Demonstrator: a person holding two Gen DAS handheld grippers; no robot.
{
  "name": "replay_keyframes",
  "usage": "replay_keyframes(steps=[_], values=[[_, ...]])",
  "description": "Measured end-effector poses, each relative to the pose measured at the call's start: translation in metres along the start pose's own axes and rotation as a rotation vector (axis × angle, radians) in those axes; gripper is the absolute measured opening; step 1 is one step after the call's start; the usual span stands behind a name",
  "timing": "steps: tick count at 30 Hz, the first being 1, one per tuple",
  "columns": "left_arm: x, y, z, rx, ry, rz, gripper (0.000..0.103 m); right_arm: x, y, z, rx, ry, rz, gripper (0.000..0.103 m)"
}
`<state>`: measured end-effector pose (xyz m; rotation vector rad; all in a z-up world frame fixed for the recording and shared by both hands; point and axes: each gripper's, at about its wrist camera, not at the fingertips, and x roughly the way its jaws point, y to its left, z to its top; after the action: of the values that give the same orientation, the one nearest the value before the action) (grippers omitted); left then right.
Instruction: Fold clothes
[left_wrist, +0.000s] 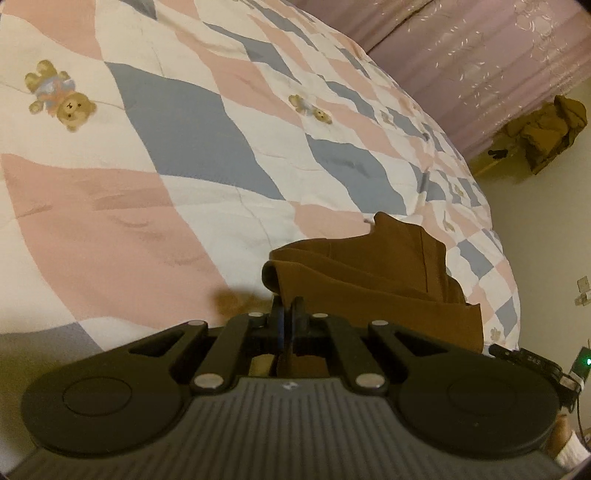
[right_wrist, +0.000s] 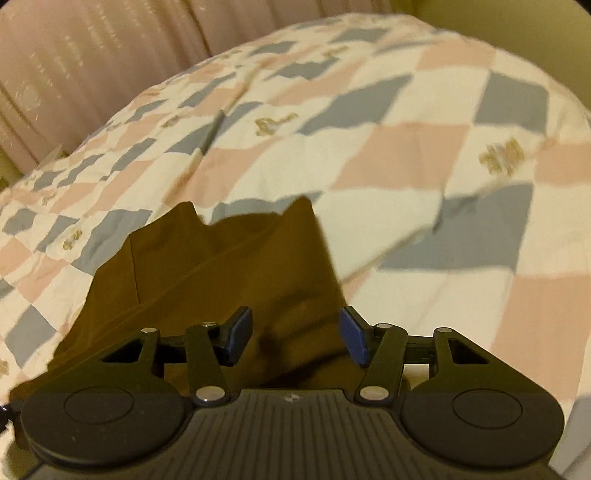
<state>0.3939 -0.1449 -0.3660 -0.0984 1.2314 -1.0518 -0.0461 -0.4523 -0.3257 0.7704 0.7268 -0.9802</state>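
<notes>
A brown garment (left_wrist: 373, 273) lies bunched on the bed, on a checked quilt (left_wrist: 177, 155) of pink, grey-blue and white squares printed with small teddy bears (left_wrist: 61, 96). In the left wrist view the cloth sits near the quilt's right edge, where the cover falls away toward the wall; its folds run from the near fold by the jaws away and to the right, ending in a raised point, so its long axis seems to lie slantwise to that edge, though the crumpling hides its true shape. The left gripper (left_wrist: 287, 314) is held low and roughly level over the quilt, looking along the bed, and its jaws are pressed together on a rolled edge of the garment, with cloth also showing behind them in the linkage. In the right wrist view the garment (right_wrist: 221, 273) rises ahead into two peaks and spreads down and left beneath the tool. The right gripper (right_wrist: 295, 330) looks across the bed toward pink curtains (right_wrist: 81, 62), tilted slightly down; its jaws stand wide apart, blue pads (right_wrist: 354, 336) showing, with brown cloth lying in the gap between them but not pinched. That view is blurred. Past the bed's far edge, another brown heap (left_wrist: 546, 133) sits near the curtains.
</notes>
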Motion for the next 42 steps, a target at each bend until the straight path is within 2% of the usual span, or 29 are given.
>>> replay_keyframes(steps=[4, 10, 14, 17, 18, 20, 22, 24, 27, 29, 30, 33, 36, 38, 39, 40, 41, 42], values=[[-0.003, 0.001, -0.006, -0.004, 0.007, 0.008, 0.001, 0.021, 0.005, 0.002, -0.077, 0.040, -0.053, 0.048], [-0.013, 0.010, -0.018, -0.040, 0.018, 0.021, 0.001, 0.038, 0.009, 0.006, -0.126, 0.049, -0.080, 0.047], [-0.018, 0.010, -0.024, -0.054, 0.018, 0.016, 0.001, 0.047, 0.010, 0.022, -0.136, 0.025, -0.059, 0.047], [-0.025, 0.009, -0.030, -0.070, 0.013, 0.011, 0.001, 0.059, 0.003, 0.047, -0.062, 0.021, -0.018, 0.044], [-0.025, 0.009, -0.031, -0.072, 0.014, 0.014, 0.001, 0.066, 0.002, 0.054, -0.047, 0.028, -0.011, 0.043], [-0.021, 0.012, -0.031, -0.079, 0.023, 0.024, 0.001, 0.082, 0.005, 0.064, -0.059, 0.056, 0.011, 0.031], [-0.019, 0.014, -0.027, -0.095, 0.026, 0.028, 0.001, 0.102, 0.009, 0.066, -0.091, 0.111, 0.001, 0.030], [-0.018, 0.015, -0.022, -0.108, 0.022, 0.023, 0.001, 0.110, 0.014, 0.064, -0.123, 0.131, -0.021, 0.031], [-0.021, 0.012, -0.007, -0.126, 0.021, 0.009, 0.001, 0.093, 0.022, 0.063, -0.121, 0.077, -0.019, 0.032], [-0.021, 0.008, 0.001, -0.110, 0.028, 0.025, 0.001, 0.074, 0.034, 0.056, -0.143, 0.033, 0.007, 0.034], [-0.022, 0.006, 0.005, -0.102, 0.032, 0.034, 0.001, 0.063, 0.043, 0.050, -0.158, 0.022, 0.033, 0.035], [-0.002, 0.016, 0.004, -0.110, 0.097, 0.101, 0.001, 0.042, 0.067, 0.029, -0.146, 0.055, 0.189, 0.036], [0.018, 0.029, -0.002, -0.151, 0.150, 0.114, 0.006, 0.035, 0.109, -0.005, -0.174, 0.139, 0.383, 0.034], [0.020, 0.034, -0.006, -0.195, 0.150, 0.086, 0.018, 0.041, 0.141, -0.026, -0.213, 0.198, 0.462, 0.019], [0.018, 0.036, -0.008, -0.213, 0.141, 0.075, 0.021, 0.044, 0.157, -0.037, -0.225, 0.225, 0.498, 0.015], [0.016, 0.036, -0.010, -0.226, 0.134, 0.065, 0.028, 0.048, 0.171, -0.046, -0.236, 0.252, 0.533, 0.010], [0.014, 0.036, -0.011, -0.237, 0.131, 0.064, 0.034, 0.052, 0.183, -0.055, -0.241, 0.276, 0.557, 0.007], [0.012, 0.036, -0.013, -0.245, 0.127, 0.063, 0.035, 0.057, 0.195, -0.063, -0.247, 0.298, 0.579, 0.007]])
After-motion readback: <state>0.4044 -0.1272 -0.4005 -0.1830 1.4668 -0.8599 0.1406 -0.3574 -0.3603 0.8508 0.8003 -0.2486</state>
